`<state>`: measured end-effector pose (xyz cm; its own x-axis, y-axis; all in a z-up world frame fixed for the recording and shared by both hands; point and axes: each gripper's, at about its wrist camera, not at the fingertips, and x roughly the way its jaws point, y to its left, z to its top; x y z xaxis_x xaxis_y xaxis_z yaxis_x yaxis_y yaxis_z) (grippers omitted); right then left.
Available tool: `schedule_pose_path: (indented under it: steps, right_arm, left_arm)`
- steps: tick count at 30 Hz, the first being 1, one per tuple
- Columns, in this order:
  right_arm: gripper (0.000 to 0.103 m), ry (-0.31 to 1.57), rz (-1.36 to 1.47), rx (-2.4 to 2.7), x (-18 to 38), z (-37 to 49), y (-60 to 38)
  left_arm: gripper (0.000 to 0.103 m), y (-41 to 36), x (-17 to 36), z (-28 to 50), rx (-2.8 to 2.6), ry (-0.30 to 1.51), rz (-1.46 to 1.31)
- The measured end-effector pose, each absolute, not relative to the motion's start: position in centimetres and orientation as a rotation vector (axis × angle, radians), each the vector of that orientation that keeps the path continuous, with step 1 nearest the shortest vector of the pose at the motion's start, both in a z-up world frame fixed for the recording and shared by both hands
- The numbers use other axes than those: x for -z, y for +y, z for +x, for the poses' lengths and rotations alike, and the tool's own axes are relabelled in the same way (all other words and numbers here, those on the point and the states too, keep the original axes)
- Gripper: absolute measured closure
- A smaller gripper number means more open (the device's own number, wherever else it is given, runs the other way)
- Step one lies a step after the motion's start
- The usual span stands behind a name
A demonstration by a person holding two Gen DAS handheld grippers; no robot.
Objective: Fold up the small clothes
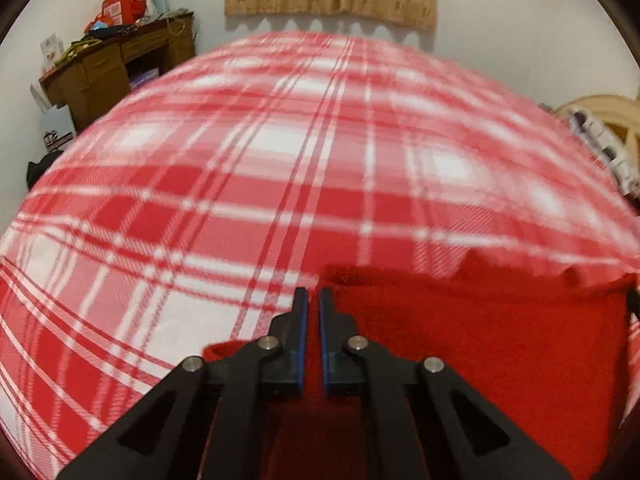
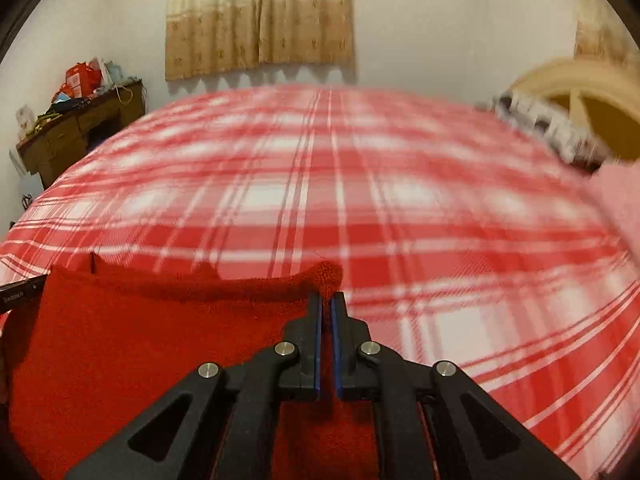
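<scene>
Left gripper [image 1: 313, 300]: jaws drawn together, pinching the left corner of a red knitted garment [image 1: 472, 336]; red cloth shows in the narrow slit between the blue pads. Held at the corner, judged so that the edge can be carried as a straight line.

Right gripper [image 2: 326, 304]: jaws likewise pressed together, pinching the opposite corner of the same garment [image 2: 160, 344]; a tuft of fuzzy knit stands proud above the tips. The other gripper's finger [image 2: 22, 292] is just visible at the far left edge of the right wrist view, at the cloth's other end.

Red knitted garment: a small item, kind not determinable. It hangs or drapes below both grippers, its upper edge stretched between them, sagging slightly in the middle. Held over the near part of the bed. Two-corner hold judged as serving the fold: keeps the edge taut so one half may be laid squarely over the other.

Bed [image 2: 400, 208]: covered in a red-and-white plaid sheet, broad and flat, serving as the folding surface. Blurred in both views.

Surroundings: wooden desk [image 1: 120, 60] cluttered with boxes and bags, against the far wall at left; beige curtain [image 2: 260, 16] above the bed; pale wooden headboard [image 2: 580, 92] at right.
</scene>
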<state>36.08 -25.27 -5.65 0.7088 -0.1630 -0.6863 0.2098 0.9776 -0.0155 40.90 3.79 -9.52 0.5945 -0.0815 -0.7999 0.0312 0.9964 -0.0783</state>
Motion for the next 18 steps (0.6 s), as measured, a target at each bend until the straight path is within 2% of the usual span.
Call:
schedule_pose_path:
  steps: [5,6,8,10,14,16,18]
  right_arm:
    - [0.098,0.831,0.149,0.14,6.4,37.2,-26.6]
    - [0.098,0.831,0.178,0.125,6.3,36.9,-27.0]
    - [0.098,0.729,0.281,0.108,4.5,34.7,-28.5]
    - [0.098,0.589,0.424,0.117,2.0,30.7,-30.8]
    - [0.098,0.601,0.401,0.155,0.0,25.2,-32.0]
    - [0.098,0.645,0.353,0.14,0.2,23.5,-31.0]
    - [0.098,0.683,0.313,0.111,0.7,21.7,-29.2]
  left_arm:
    - [0.085,4.8,9.2,41.0,0.06,0.927,-0.111]
    - [0.078,4.9,9.2,40.9,0.052,0.929,-0.114]
    - [0.071,5.6,9.1,40.6,0.048,0.934,-0.141]
    - [0.054,6.4,8.9,39.7,0.075,0.934,-0.167]
    - [0.052,7.7,8.3,36.7,0.137,0.924,-0.161]
    - [0.042,7.7,7.7,34.8,0.119,0.912,-0.108]
    - [0.041,7.0,7.0,32.3,0.126,0.896,-0.058]
